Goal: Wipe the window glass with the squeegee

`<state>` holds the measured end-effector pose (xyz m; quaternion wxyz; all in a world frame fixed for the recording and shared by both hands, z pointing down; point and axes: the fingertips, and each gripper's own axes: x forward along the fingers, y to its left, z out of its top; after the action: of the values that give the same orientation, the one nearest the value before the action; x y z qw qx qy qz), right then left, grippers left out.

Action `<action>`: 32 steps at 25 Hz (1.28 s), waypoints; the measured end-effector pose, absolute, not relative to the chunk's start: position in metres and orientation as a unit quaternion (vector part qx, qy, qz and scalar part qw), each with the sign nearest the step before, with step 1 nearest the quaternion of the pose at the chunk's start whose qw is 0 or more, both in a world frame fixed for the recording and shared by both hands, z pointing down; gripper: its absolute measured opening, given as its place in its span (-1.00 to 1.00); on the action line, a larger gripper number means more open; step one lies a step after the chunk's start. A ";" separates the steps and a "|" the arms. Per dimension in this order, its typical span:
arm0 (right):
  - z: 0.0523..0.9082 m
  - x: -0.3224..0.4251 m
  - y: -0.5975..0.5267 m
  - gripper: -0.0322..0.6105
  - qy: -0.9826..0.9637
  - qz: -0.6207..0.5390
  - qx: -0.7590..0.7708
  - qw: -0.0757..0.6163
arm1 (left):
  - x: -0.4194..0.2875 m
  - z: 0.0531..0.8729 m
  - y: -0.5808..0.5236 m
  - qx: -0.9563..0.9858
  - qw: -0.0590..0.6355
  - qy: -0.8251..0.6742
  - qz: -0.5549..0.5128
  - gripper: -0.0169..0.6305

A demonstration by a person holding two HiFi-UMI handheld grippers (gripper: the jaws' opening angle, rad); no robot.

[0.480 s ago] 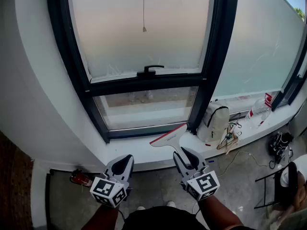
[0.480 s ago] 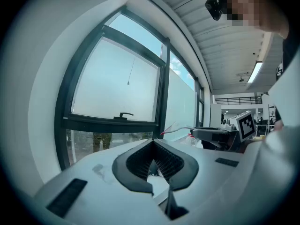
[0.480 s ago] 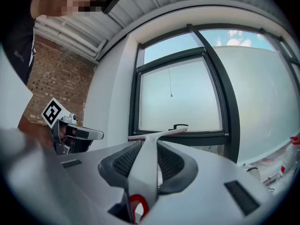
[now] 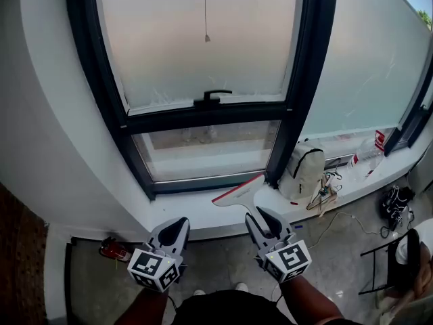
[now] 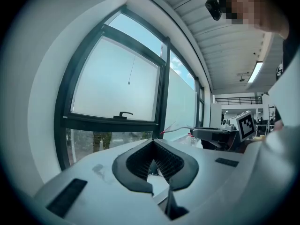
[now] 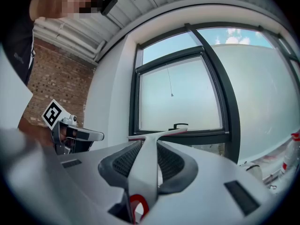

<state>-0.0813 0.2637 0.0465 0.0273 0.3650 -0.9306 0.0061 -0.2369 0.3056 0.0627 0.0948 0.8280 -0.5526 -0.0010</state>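
Frosted window glass (image 4: 203,46) is filling the wall ahead of me, framed in dark metal, with a clear lower pane (image 4: 203,151) beneath the latch handle (image 4: 212,99) and a white sill (image 4: 189,215) running along below. I am holding the squeegee (image 4: 238,190) in my right gripper (image 4: 262,217), whose jaws are clamping its handle. The blade is pointing up and to the left, hovering over the sill near the frame's bottom corner and, as far as I can tell, touching no glass. My left gripper (image 4: 176,227) is hanging beside it, jaws pressed together with nothing between them.

I am judging this as the approach, with wiping not yet begun. The next move is calling for lifting the blade high, laying its rubber edge flat against a pane, and drawing it down in one even stroke. Getting in the way are the latch handle, jutting from the crossbar, and the pull cord (image 4: 207,38) dangling before the upper pane. Off to the right, a pale backpack (image 4: 302,171), tangled cables (image 4: 325,196) and a plastic bottle (image 4: 365,154) are sitting on the sill, well apart from the pane ahead.
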 end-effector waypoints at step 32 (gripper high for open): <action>0.082 0.028 0.217 -0.62 -0.927 0.098 0.362 0.000 | -0.134 0.086 0.271 0.828 0.104 -0.551 0.012 -0.94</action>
<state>0.0284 0.2172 0.0824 0.0003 0.3616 -0.9272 0.0978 -0.1336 0.2712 0.0857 0.1045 0.8280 -0.5507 0.0120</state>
